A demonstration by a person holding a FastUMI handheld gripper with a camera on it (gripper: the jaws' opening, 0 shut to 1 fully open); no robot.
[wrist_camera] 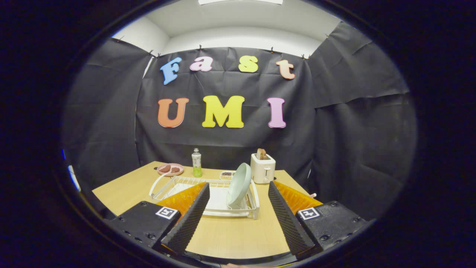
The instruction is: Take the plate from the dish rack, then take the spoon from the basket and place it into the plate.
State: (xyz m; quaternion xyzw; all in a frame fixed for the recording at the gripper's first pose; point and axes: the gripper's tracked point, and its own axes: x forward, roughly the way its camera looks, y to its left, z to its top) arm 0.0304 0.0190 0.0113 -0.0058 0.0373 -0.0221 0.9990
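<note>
In the gripper view, the tongs (238, 217) stand spread wide and released, grasping nothing, their two fingers (189, 219) angled apart over the near part of the wooden tabletop (230, 234). Each side of the tool carries a small square black-and-white marker (166, 212), a coded pattern and not readable writing. Just ahead of the fingers, between them, sits a white wire dish rack (208, 195) on the tabletop. The pale green plate (238, 185) stands on edge in the right part of the rack, leaning slightly, well apart from both fingers. Beyond the rack, toward the far edge of the tabletop, a small basket-like container (226, 174) holds something dark; whether the spoon lies in it is too small to tell. To its left stands a clear bottle (196, 162) with green liquid and a label too small to read, and farther left a pink dish (170, 169) bears two brown pieces. To the right of the rack, at the far side, is a white toaster (263, 168) with slices of toast (261, 153) sticking up out of it.
</note>
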